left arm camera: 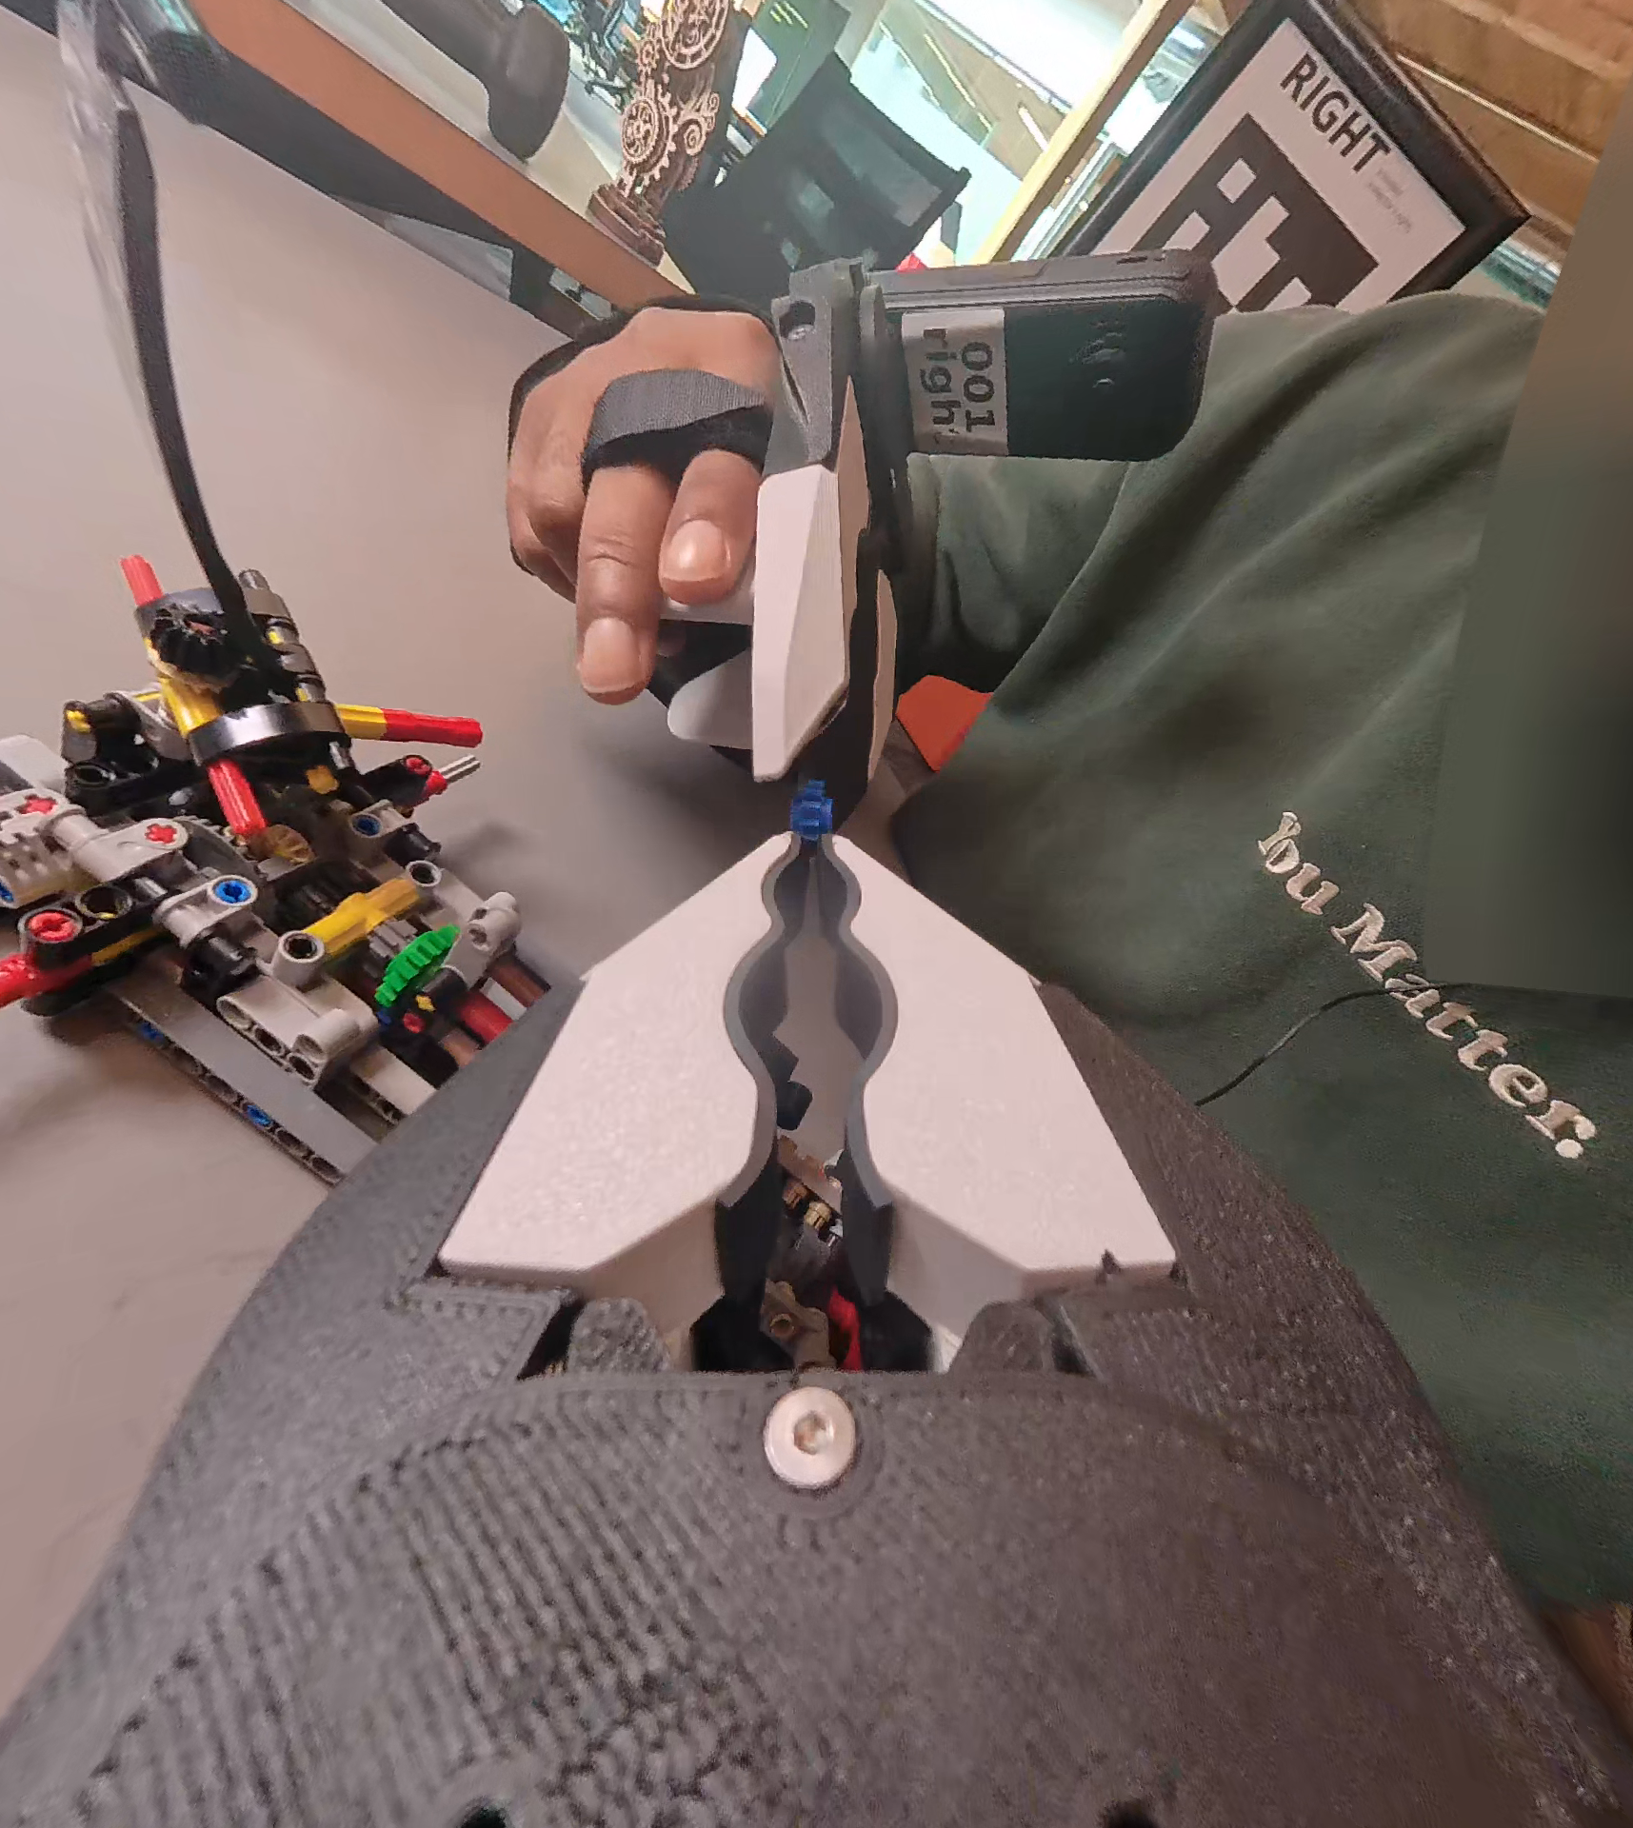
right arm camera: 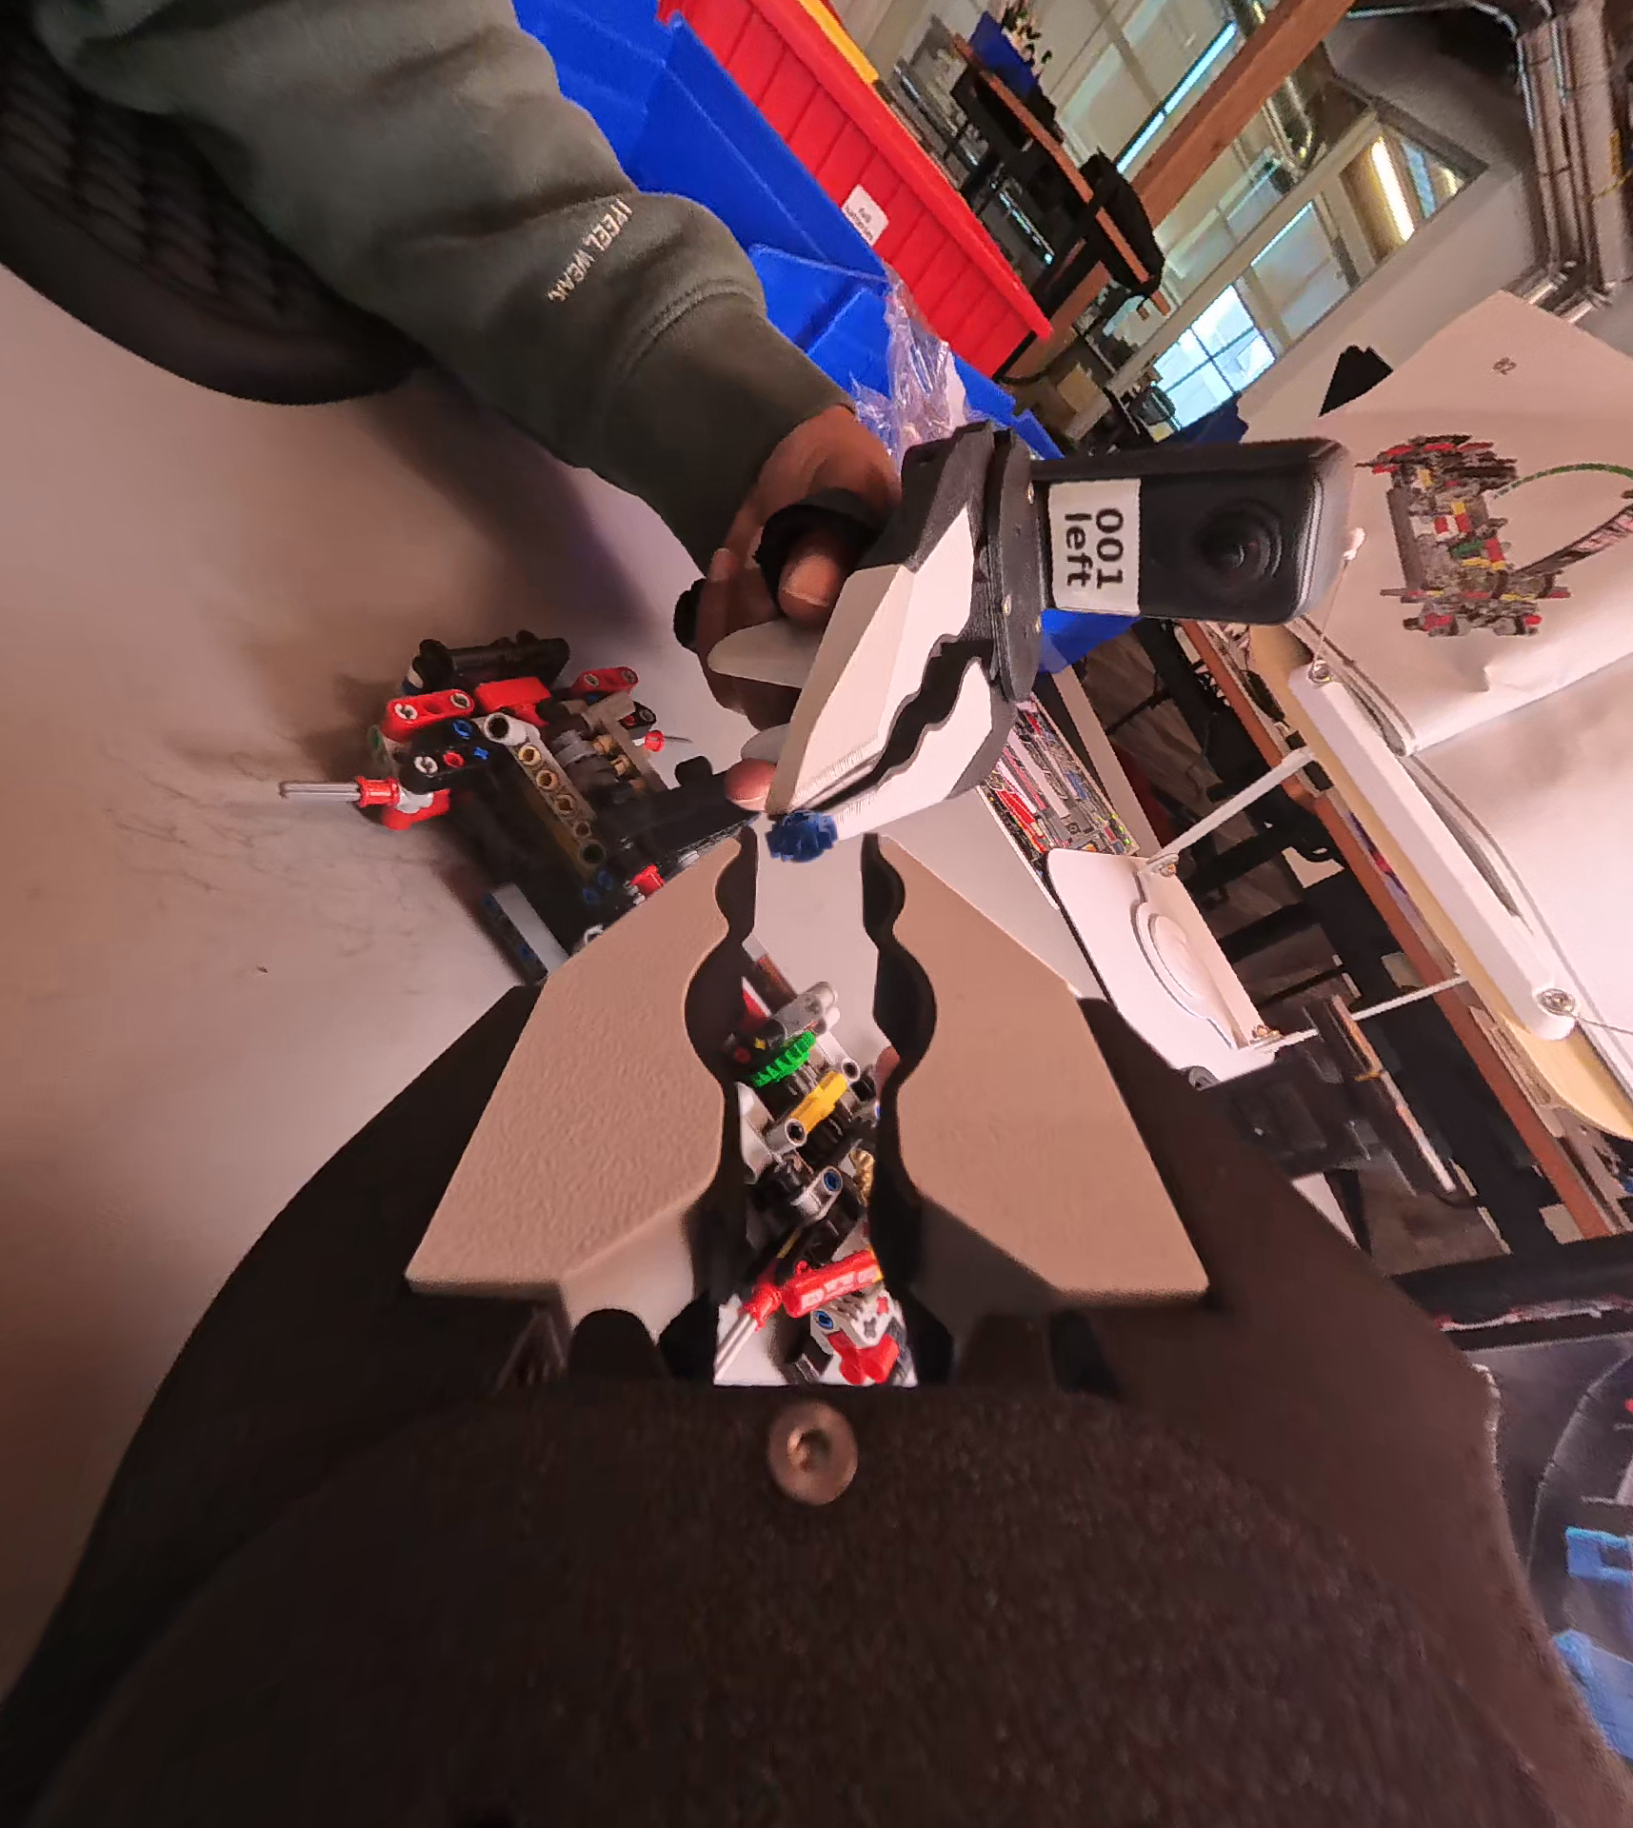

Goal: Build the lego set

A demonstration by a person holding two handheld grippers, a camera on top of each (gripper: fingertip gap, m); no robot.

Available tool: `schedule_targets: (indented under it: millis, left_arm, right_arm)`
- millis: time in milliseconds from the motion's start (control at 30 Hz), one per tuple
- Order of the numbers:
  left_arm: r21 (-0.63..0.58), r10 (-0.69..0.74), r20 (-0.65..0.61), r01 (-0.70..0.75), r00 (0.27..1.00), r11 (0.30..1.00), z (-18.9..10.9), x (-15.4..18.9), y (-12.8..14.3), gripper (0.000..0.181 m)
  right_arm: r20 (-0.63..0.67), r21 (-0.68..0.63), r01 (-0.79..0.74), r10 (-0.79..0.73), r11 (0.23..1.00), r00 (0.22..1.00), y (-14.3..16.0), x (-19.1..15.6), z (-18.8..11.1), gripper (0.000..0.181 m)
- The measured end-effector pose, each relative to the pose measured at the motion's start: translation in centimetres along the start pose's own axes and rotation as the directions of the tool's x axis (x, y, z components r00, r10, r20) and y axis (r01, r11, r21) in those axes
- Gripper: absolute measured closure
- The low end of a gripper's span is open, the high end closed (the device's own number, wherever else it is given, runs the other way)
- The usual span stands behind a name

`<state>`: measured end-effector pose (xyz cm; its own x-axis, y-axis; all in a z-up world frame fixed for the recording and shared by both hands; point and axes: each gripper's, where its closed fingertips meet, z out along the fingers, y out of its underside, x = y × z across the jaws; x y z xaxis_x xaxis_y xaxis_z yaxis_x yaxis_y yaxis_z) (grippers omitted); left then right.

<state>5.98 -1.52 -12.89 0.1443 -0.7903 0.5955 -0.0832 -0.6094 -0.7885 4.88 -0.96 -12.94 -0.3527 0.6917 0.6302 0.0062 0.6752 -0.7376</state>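
Midair, left gripper [left arm camera: 807, 841] pinches blue gear [right arm camera: 795, 834]; right gripper [right arm camera: 802, 851] parted.

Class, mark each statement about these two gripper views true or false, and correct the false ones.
1. The left gripper has its fingers pinched on a small blue gear. True.
2. The right gripper is also shut on that gear. False: its fingers stand apart, with the gear just ahead of their tips.
3. The partly built lego model rests on the table, held by neither gripper. True.
4. The green gear lies loose on the table. False: it sits mounted on the model.
5. The person's sleeve is red. False: it is dark green.
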Motion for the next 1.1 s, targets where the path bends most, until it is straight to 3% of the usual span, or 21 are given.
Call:
schedule_targets:
  millis: [400, 567, 633, 800, 933, 1100]
  left_arm:
    - [0.01, -0.028, -0.025, 0.028, 0.999, 1.0, -0.1, 0.1, -0.1, 0.181]
    - [0.028, -0.03, 0.004, 0.03, 1.0, 0.999, -0.2, -0.5, -0.3, 0.181]
    - [0.043, -0.022, 0.051, 0.02, 0.998, 0.999, -0.6, -1.0, -0.6, 0.181]
    - [-0.017, 0.032, 0.301, -0.029, 0.953, 0.999, -2.1, -3.2, -0.6, 0.173]
    - [-0.126, 0.073, 0.448, -0.018, 0.891, 0.992, -2.8, -4.5, 0.8, 0.166]
    - [-0.197, 0.063, 0.495, 0.041, 0.867, 0.98, -2.3, -4.6, 2.0, 0.165]
  right_arm:
    - [-0.021, -0.01, 0.066, -0.066, 0.998, 0.998, -0.4, -0.1, 0.0, 0.169]
    - [-0.025, -0.02, 0.019, -0.02, 1.0, 0.999, 0.0, 0.1, 0.0, 0.169]
    - [-0.03, -0.018, -0.031, 0.031, 0.999, 0.999, 0.3, 0.4, 0.0, 0.17]
    - [-0.139, -0.089, -0.033, 0.02, 0.995, 0.99, 2.8, 2.5, 0.0, 0.169]
    - [-0.188, -0.22, 0.115, -0.157, 0.969, 0.969, 5.6, 3.1, 0.3, 0.17]
    - [-0.142, -0.316, 0.306, -0.364, 0.898, 0.921, 7.0, 2.0, 1.0, 0.17]
